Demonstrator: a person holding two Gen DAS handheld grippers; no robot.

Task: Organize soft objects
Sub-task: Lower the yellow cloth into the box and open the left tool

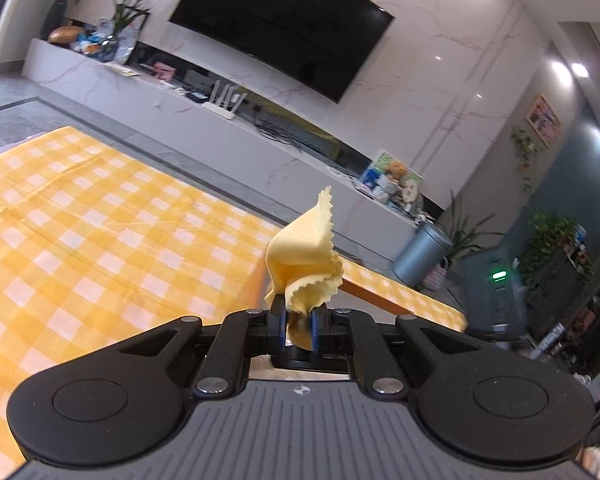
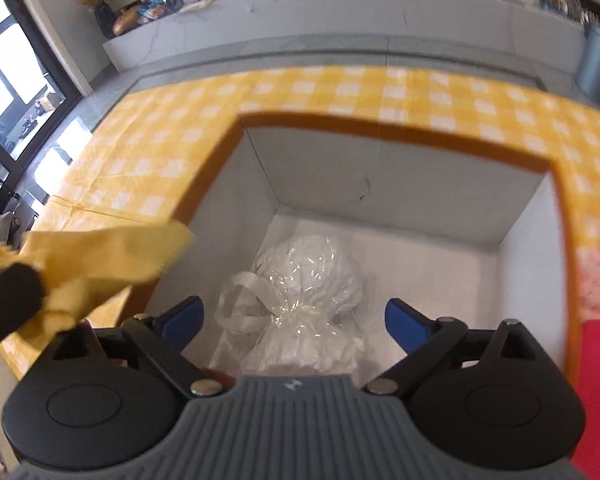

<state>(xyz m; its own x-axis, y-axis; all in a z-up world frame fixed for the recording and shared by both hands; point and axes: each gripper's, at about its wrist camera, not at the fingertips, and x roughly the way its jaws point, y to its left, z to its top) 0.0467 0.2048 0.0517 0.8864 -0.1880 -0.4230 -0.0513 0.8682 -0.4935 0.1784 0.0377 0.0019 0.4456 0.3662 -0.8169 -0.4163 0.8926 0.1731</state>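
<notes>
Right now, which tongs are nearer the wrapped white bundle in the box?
Right. The right tongs hang open directly above the wrapped white bundle inside the box. The left tongs, shut on the yellow cloth, are off beside the box.

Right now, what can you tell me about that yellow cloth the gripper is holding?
The yellow cloth is thin, soft, pale fabric with zigzag-cut edges. It is crumpled, not folded. The left gripper is shut on its bunched lower end, so the rest puffs up with one corner sticking up. From the right wrist view it hangs in the air over the left rim of the box. Only the gripper's pads clearly touch it.
</notes>
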